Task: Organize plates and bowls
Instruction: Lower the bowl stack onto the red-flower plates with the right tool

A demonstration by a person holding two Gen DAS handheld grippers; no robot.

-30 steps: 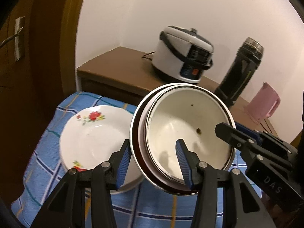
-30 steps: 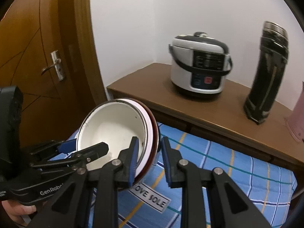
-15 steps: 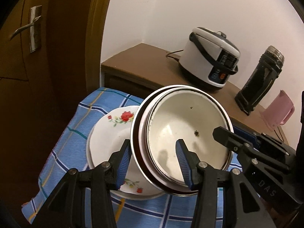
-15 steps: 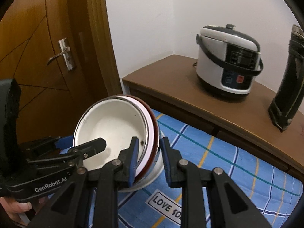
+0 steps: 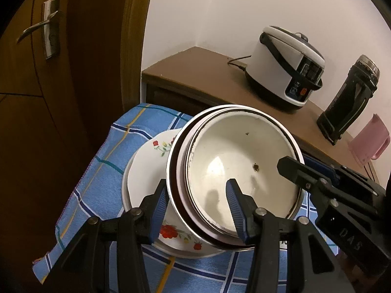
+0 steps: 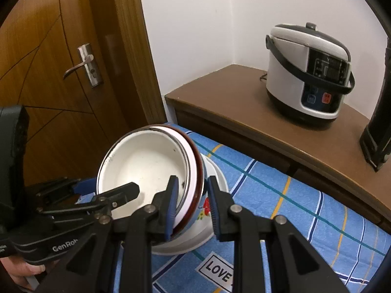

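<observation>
A stack of nested enamel bowls [image 5: 234, 171], white inside with a dark red outer rim, is tilted and held from both sides just above a white floral plate [image 5: 146, 168]. My left gripper [image 5: 195, 210] is shut on the near rim of the stack. My right gripper [image 6: 191, 205] is shut on the opposite rim of the bowls [image 6: 146, 168]. The floral plate [image 6: 212, 195] lies on the blue checked cloth, mostly hidden under the bowls. The right gripper's body also shows in the left wrist view [image 5: 337, 195].
The blue checked cloth [image 5: 114, 151] covers a low table. Behind it a brown wooden counter [image 5: 200, 73] holds a rice cooker [image 5: 288, 68], a black flask [image 5: 347, 102] and a pink jug [image 5: 369, 141]. A wooden door with a metal handle [image 6: 83, 66] is at the left.
Both grippers have carried the bowl stack left and lower, over the floral plate. The plate is now mostly covered by the bowls. The grips have not changed.
</observation>
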